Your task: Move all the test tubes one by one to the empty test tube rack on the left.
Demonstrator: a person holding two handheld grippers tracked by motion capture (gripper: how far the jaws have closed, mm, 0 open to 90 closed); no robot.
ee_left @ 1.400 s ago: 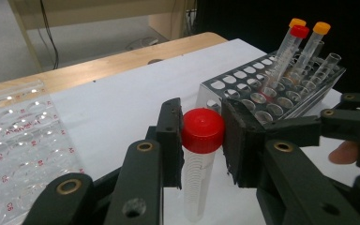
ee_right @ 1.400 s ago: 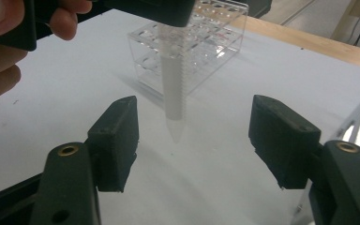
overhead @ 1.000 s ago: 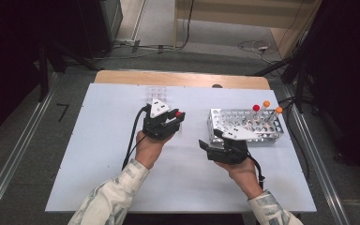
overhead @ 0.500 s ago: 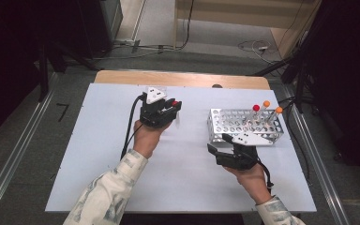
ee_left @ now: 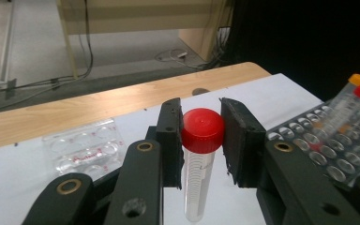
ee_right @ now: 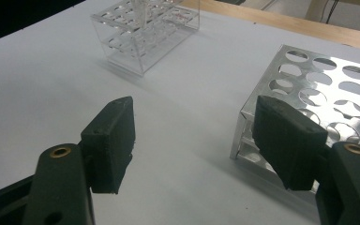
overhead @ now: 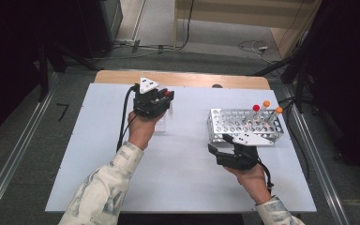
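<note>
The left gripper (ee_left: 200, 136) is clamped on a clear tube with a red cap (ee_left: 202, 130), its two black jaws pressing the cap from either side while the tube body hangs upright below them. In the high view, that left gripper (overhead: 161, 101) is held over the far part of the white table (overhead: 98, 154), well to the left of the metal tube rack (overhead: 243, 126), with a clear plastic rack (overhead: 161, 123) just under and beside it. The right gripper (ee_right: 194, 136) is spread wide and holds nothing, its jaws above bare tabletop with one jaw near the metal tube rack's (ee_right: 328, 93) near corner. Seen from above, the right gripper (overhead: 221, 149) sits just in front of that rack. Three more capped tubes, one red (overhead: 256, 108) and two orange (overhead: 266, 104), lean in the rack's far right holes.
</note>
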